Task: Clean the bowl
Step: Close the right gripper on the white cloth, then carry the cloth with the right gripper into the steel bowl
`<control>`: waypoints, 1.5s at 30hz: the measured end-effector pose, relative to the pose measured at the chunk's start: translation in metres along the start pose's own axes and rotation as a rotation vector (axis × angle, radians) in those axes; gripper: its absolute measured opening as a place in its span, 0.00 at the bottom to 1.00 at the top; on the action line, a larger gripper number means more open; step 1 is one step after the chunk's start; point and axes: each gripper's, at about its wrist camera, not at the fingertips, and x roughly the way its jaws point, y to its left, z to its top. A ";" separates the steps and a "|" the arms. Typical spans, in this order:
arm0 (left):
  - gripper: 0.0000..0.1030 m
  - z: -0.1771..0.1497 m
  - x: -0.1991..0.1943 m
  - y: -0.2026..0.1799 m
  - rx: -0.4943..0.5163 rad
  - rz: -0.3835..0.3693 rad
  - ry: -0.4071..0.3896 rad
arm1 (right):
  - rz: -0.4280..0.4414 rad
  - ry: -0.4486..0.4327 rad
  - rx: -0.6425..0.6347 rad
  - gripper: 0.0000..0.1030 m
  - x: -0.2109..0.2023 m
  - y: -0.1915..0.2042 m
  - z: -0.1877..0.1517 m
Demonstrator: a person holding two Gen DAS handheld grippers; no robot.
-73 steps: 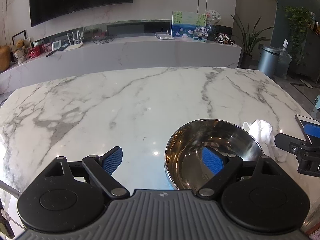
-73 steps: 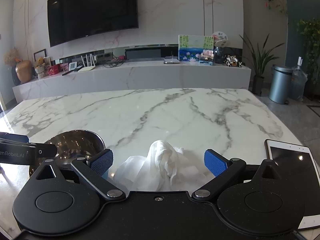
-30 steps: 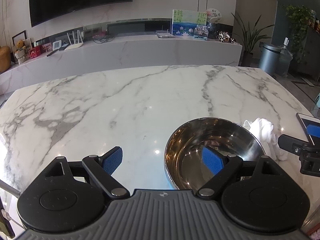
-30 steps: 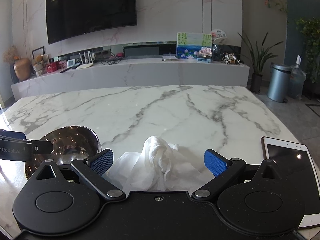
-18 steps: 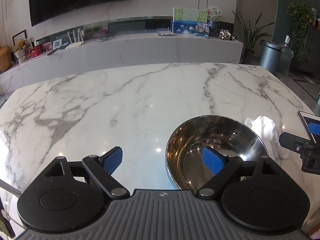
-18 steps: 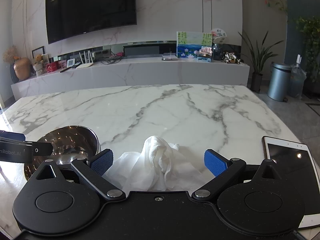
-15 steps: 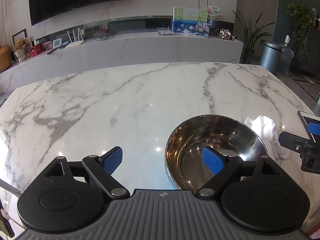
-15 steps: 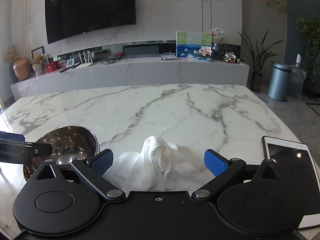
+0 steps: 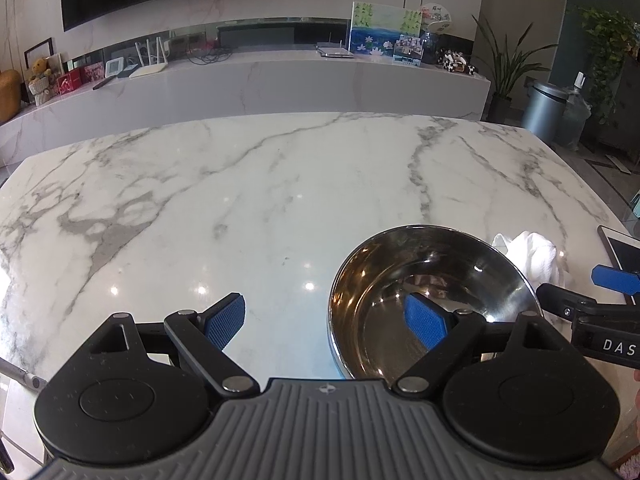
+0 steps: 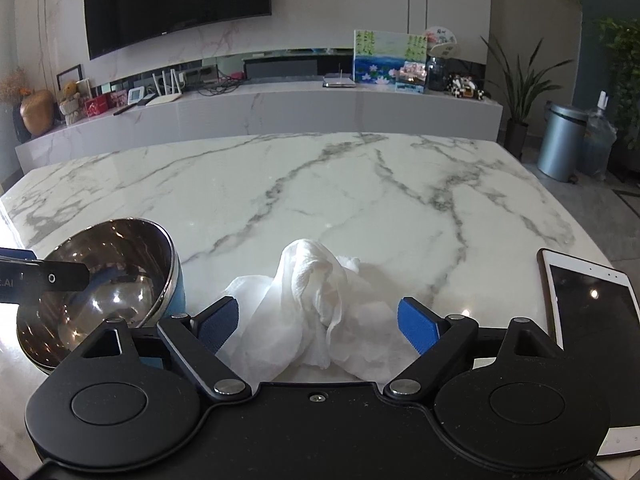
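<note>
A shiny steel bowl (image 9: 432, 276) stands on the white marble table (image 9: 280, 184), near its front edge. My left gripper (image 9: 324, 320) is open and straddles the bowl's near-left rim: its right pad (image 9: 424, 320) is inside the bowl and its left pad is outside, over bare marble. A crumpled white cloth (image 10: 316, 292) lies on the table just right of the bowl (image 10: 100, 280). My right gripper (image 10: 318, 320) is open, with the cloth between its blue pads, not pinched. The cloth (image 9: 532, 256) also shows behind the bowl's right rim in the left wrist view.
A white-framed tablet (image 10: 588, 300) lies flat at the table's right front edge, close to my right gripper. Beyond the table are a long marble sideboard (image 10: 280, 112) with small items, a wall television, plants and a metal bin (image 10: 562, 140).
My right gripper has moved lower and closer to the cloth, and the bowl looms larger on its left. The left gripper has barely shifted; both stay open.
</note>
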 end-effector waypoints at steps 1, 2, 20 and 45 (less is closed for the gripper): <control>0.85 0.000 0.001 0.000 0.006 0.002 0.003 | -0.003 0.008 -0.002 0.84 0.003 0.000 -0.001; 0.85 -0.001 0.001 0.000 0.011 0.003 0.006 | -0.005 0.016 -0.004 0.83 0.005 0.001 -0.001; 0.85 -0.005 0.008 0.008 0.021 -0.023 0.057 | 0.072 0.125 -0.001 0.28 0.020 -0.001 -0.008; 0.85 -0.010 0.013 0.002 0.101 -0.018 0.080 | 0.083 0.192 -0.025 0.07 0.005 0.000 0.008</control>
